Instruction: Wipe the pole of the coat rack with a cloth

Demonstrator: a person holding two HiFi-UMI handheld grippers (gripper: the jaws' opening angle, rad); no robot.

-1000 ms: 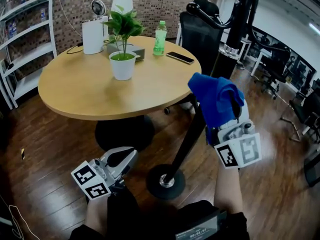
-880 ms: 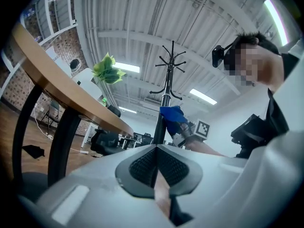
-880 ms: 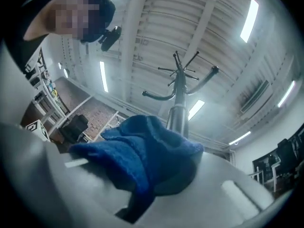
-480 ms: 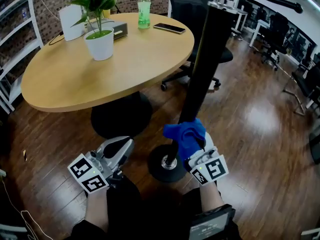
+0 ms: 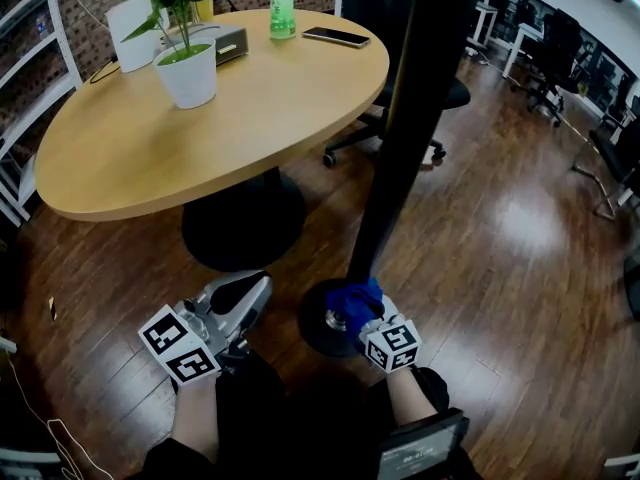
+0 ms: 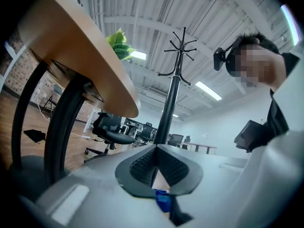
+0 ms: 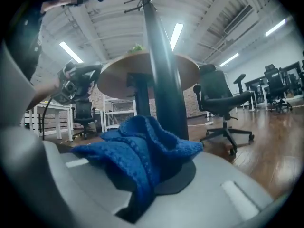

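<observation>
Down at the foot of the coat rack pole [image 5: 405, 138], my right gripper [image 5: 362, 313] holds its jaws clamped on the blue knitted cloth [image 5: 350, 298], which lies against the pole just above the round base [image 5: 316, 338]; the left gripper [image 5: 240, 293] hangs nearby, jaws together on nothing; I fear a hard sideways push may tip the rack, or the loose fold may slip out.

Pole [image 5: 402, 148] top cut off (head view).
</observation>
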